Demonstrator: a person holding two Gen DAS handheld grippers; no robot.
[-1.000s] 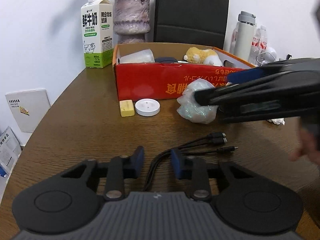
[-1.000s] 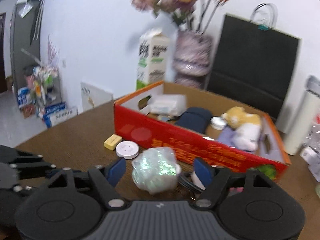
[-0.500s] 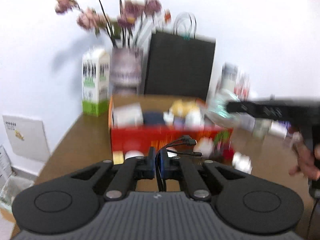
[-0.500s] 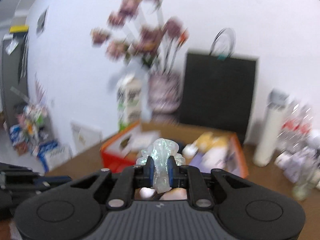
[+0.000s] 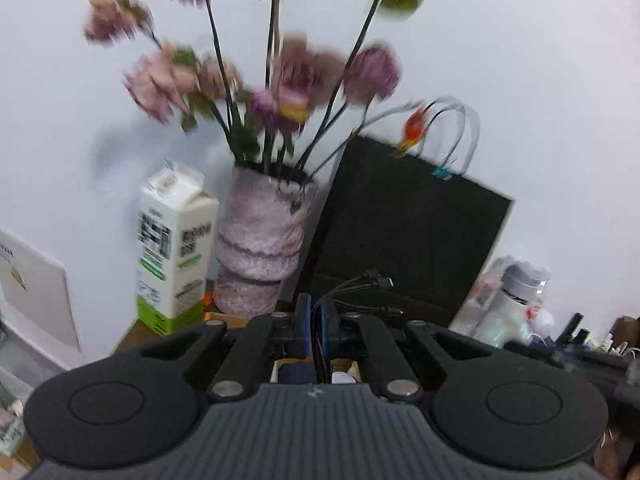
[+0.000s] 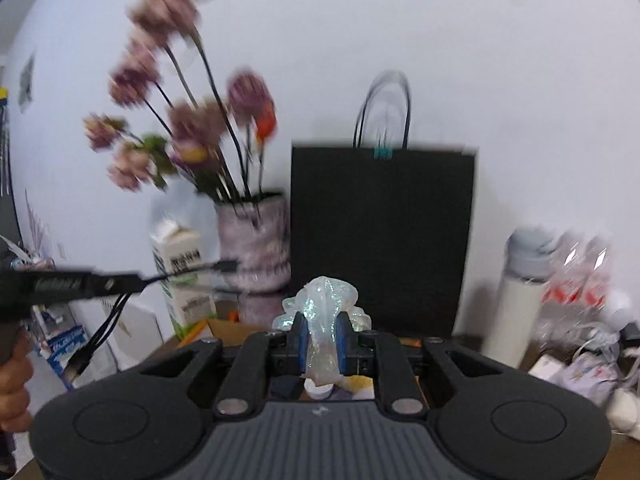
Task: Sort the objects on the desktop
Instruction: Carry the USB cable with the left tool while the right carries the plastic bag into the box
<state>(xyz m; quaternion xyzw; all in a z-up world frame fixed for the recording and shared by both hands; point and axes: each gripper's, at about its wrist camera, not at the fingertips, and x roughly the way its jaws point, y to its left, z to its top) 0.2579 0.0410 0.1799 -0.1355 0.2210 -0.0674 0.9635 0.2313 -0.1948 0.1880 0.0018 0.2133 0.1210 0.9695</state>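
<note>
A black multi-plug cable is clamped between the closed blue pads of the left gripper, its plugs fanned out ahead of the fingers. A crumpled clear plastic bag is pinched by the right gripper and is held aloft. Beyond both, a vase of flowers, a milk carton and a black paper bag are seen against the wall.

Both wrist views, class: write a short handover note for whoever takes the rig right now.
Left gripper: shut on the black cable, lifted.
Right gripper: shut on the crumpled plastic wrap, lifted.
The cardboard box lies below both grippers, in front of the vase, with some items already inside.
Done: both items picked up.
Left: lower and release each, probably into the box.
</note>
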